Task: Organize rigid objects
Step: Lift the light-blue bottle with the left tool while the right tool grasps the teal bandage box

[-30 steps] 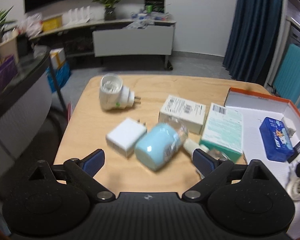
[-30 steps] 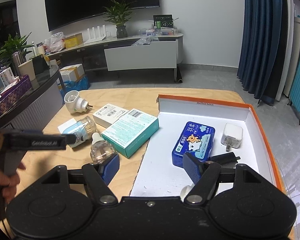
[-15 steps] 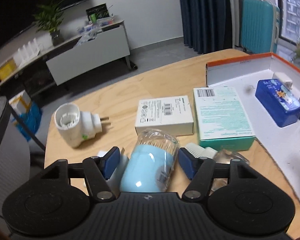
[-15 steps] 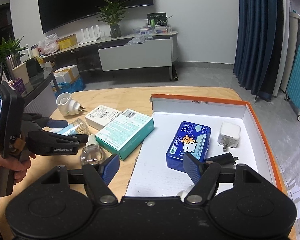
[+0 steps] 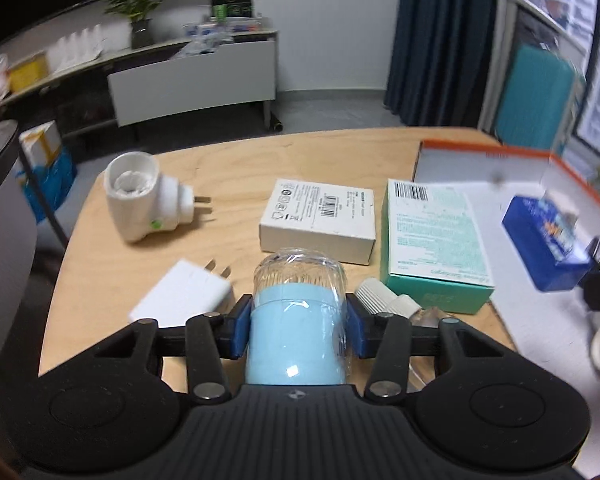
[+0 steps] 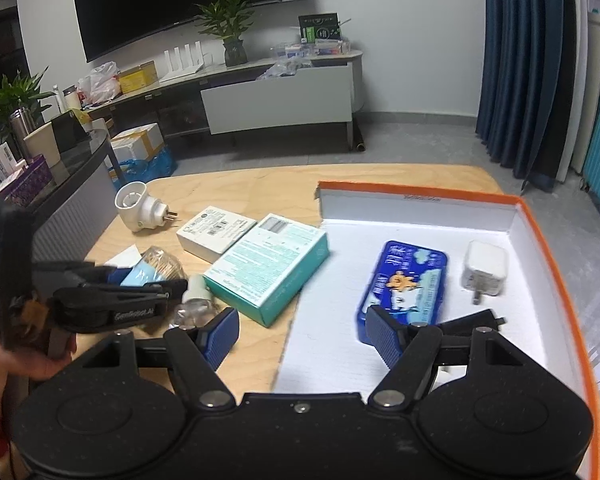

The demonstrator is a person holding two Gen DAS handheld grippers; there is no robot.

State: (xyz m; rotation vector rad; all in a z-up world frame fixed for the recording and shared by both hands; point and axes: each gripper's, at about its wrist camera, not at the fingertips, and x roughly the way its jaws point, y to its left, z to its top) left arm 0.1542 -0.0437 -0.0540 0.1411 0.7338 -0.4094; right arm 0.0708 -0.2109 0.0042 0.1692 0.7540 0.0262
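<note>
Our left gripper (image 5: 299, 330), wide apart before, is closing onto the light-blue jar (image 5: 296, 334) lying on the worktop (image 5: 240, 168); we hold the right gripper (image 6: 302, 338) open and empty over the orange-rimmed box (image 6: 556, 276) (three items inside, six outside).

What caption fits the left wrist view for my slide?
Left gripper jaws closing on the light-blue jar, lying on the wooden table beside a white charger.
</note>
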